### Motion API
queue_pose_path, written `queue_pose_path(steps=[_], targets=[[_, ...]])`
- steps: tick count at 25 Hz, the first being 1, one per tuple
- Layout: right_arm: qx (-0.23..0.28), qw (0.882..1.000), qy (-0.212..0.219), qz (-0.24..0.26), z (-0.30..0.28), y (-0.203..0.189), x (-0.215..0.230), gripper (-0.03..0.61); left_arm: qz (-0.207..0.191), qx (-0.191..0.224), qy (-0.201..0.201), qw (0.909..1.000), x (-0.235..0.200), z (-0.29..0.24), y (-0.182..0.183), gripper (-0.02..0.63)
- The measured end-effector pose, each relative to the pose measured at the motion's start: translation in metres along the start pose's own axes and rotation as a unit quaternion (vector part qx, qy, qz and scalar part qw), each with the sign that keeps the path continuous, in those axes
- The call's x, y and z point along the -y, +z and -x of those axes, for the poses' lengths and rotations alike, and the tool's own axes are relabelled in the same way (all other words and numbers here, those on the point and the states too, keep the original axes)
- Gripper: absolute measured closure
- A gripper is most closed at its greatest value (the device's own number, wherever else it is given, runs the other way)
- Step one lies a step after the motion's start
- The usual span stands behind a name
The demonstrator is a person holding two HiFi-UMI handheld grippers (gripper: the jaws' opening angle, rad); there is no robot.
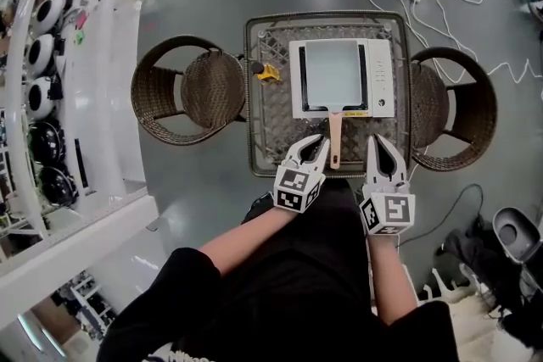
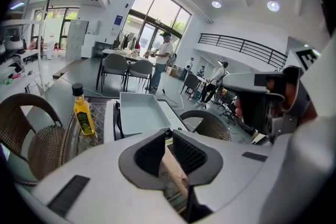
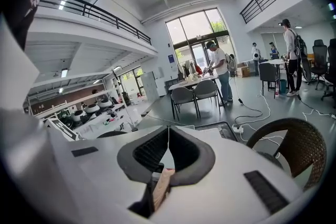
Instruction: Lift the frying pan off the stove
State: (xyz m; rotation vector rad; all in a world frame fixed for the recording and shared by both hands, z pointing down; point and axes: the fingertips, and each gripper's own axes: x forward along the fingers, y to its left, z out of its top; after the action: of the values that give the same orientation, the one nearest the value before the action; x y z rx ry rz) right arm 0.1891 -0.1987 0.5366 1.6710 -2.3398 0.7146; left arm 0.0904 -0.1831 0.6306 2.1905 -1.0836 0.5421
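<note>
Wicker table (image 1: 273, 102) holds stove (image 1: 383, 79) and frying pan (image 1: 331, 74) — left gripper (image 1: 317, 143) slightly parted beside the handle (image 1: 336, 147), right gripper (image 1: 376, 142) closed, empty.

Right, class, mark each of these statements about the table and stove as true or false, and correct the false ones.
1. The frying pan sits on the stove. True.
2. The pan's handle points away from the person. False: it points toward the person.
3. A yellow bottle stands on the table, left of the stove. True.
4. The right claw is clamped on the handle. False: it is shut on nothing and sits just right of the handle.
5. A chair stands left of the table. True.
</note>
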Motion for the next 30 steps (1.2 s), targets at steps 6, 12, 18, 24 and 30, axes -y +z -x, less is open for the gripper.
queue_pose_path(steps=[6,12,18,24,30], targets=[[-0.024,0.999,0.007,-0.028,-0.012,-0.006,0.012,0.548,0.044,-0.029,0.006,0.9986,-0.001,-0.03,-0.014,0.518],[-0.03,0.999,-0.013,-0.028,-0.013,-0.014,0.023,0.548,0.086,-0.082,0.008,0.9929,-0.005,-0.057,-0.046,0.422],[-0.043,0.999,-0.004,-0.016,-0.02,-0.02,0.025,0.548,0.12,-0.106,0.014,0.987,-0.008,-0.08,-0.061,0.398],[-0.056,0.998,0.02,-0.008,-0.02,-0.027,0.01,0.548,0.138,-0.142,0.014,0.9801,-0.007,-0.099,-0.074,0.391],[-0.049,0.999,0.015,-0.005,-0.019,-0.018,0.025,0.548,0.136,-0.165,0.025,0.9765,-0.011,-0.11,-0.08,0.391]])
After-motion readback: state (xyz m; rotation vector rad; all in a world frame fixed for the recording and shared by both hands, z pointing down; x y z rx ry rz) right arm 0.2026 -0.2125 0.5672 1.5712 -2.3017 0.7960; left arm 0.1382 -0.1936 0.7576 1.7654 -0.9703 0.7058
